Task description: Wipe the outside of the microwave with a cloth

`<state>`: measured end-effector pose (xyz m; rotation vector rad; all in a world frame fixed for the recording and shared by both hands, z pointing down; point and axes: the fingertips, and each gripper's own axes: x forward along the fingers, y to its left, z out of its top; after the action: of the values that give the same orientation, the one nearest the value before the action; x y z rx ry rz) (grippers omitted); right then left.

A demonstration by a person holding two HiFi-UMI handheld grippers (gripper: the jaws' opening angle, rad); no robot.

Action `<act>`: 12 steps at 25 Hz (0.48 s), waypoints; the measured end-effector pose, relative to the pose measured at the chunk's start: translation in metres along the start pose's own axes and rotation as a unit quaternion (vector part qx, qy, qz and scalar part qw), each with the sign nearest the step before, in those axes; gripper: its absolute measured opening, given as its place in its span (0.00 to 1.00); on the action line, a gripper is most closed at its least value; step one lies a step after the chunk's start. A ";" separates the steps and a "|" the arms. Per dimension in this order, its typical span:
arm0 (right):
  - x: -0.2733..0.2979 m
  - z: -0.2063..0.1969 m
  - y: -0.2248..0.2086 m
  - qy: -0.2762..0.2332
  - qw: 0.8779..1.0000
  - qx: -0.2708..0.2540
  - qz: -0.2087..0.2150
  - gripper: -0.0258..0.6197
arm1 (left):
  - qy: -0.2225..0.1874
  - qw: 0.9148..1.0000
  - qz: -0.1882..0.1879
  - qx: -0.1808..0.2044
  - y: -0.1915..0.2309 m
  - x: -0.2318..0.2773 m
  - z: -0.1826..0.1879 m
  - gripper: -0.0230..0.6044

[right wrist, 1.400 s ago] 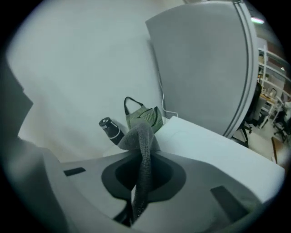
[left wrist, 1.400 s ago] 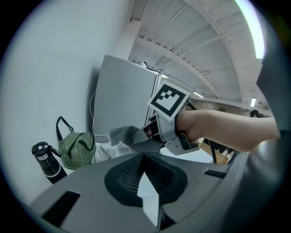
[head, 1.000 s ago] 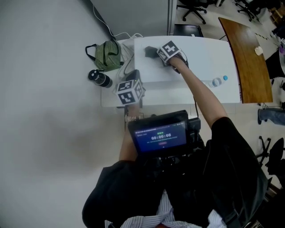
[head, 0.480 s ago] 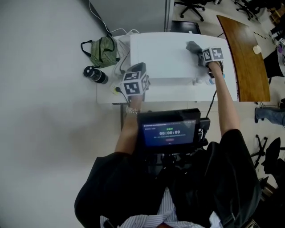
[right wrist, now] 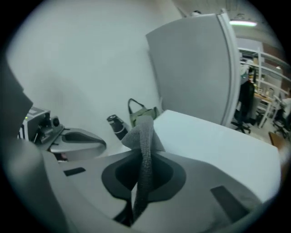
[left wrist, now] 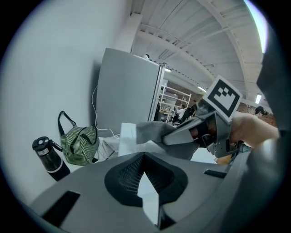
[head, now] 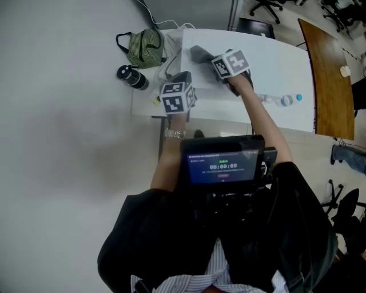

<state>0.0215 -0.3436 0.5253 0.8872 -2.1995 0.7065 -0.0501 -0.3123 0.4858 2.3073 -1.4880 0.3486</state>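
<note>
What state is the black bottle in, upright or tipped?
Upright: the black bottle stands on its base, cap uppermost, beside the green bag.

cloth: grey, matt, fuzzy, rough weave
microwave: white, smooth, faint sheen
bag, 9 o'clock of microwave: green striped woven fabric
bottle: black, smooth
table, 3 o'clock: brown wood, polished

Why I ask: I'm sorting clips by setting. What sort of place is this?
Probably an open-plan office or lab, not a home kitchen: swivel office chairs and a long wooden desk stand beyond the white microwave, and shelving racks run under a high industrial ceiling.
</note>
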 end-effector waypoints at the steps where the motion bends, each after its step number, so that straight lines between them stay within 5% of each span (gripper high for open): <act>1: 0.012 0.004 0.025 0.013 1.000 -0.015 0.022 0.06 | 0.002 1.000 0.006 -0.001 0.002 -0.004 -0.001 0.02; 6: 0.058 -0.007 0.084 0.075 0.994 -0.056 0.054 0.06 | 0.004 0.999 0.044 -0.009 0.032 -0.029 -0.005 0.02; 12: 0.058 -0.044 0.056 0.090 0.994 -0.055 0.014 0.06 | 0.006 0.999 0.047 -0.016 0.048 -0.027 -0.014 0.02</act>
<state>-0.0363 -0.3020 0.5832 0.7105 -2.0724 0.6468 -0.1046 -0.3022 0.4958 2.2128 -1.5878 0.3601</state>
